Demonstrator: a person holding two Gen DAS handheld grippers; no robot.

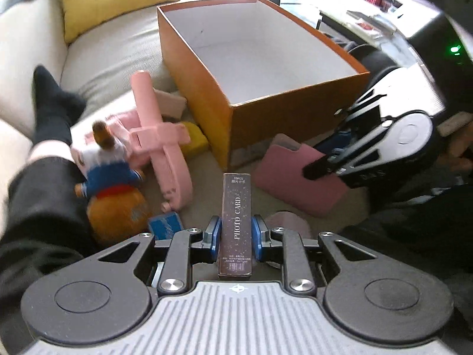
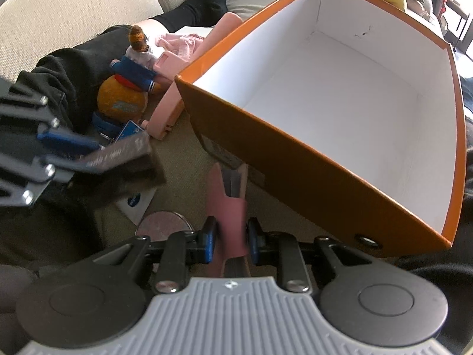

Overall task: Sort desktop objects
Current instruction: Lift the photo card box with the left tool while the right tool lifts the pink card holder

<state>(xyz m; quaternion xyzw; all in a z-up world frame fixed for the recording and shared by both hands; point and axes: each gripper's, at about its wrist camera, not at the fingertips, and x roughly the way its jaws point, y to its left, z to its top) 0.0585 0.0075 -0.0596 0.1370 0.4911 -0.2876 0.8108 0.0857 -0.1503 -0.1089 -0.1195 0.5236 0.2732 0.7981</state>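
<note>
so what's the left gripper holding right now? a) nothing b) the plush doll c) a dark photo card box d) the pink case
c: in the left wrist view the left gripper has its blue pads on both sides of the dark photo card box, while the pink case sits in the right gripper.

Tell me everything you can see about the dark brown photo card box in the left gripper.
The dark brown speckled cardboard photo card box is slim and rectangular, with pale "PHOTO CARD" lettering along its length and small print at both ends. The left gripper clamps it between blue pads on its two narrow sides, long axis pointing forward along the fingers. It looks closed and undamaged, lifted above the beige cushion, short of the open orange box.
</note>
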